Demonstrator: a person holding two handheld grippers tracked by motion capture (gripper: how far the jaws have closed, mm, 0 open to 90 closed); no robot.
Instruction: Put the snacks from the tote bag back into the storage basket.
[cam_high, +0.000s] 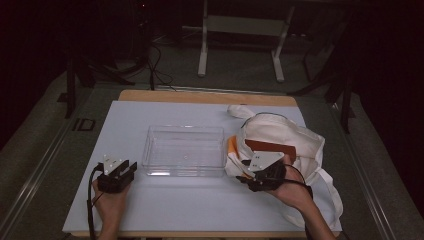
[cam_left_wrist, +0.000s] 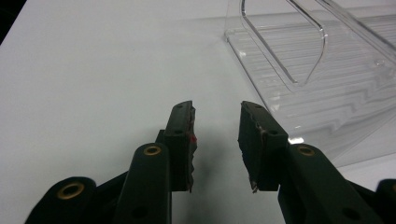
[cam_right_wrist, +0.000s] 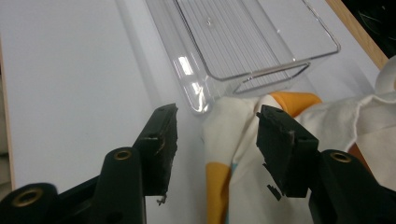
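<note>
Nothing moved yet: clear rectangular plastic bin (cam_high: 184, 150) empty, white cloth tote bag (cam_high: 285, 145) at right still full, left gripper (cam_left_wrist: 215, 140) and right gripper (cam_right_wrist: 215, 149) both spread open, holding nothing.

Clear plastic tray (cam_high: 183, 150) beside white cloth bag (cam_high: 285, 137) on table (cam_high: 125, 120)

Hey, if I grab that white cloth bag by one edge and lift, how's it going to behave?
The white cloth bag lies crumpled and folded, so it will probably sag and drape, not hold shape. A brown item and orange fabric show inside, so contents may shift or slip out. The right claw stands open by its edge.
</note>
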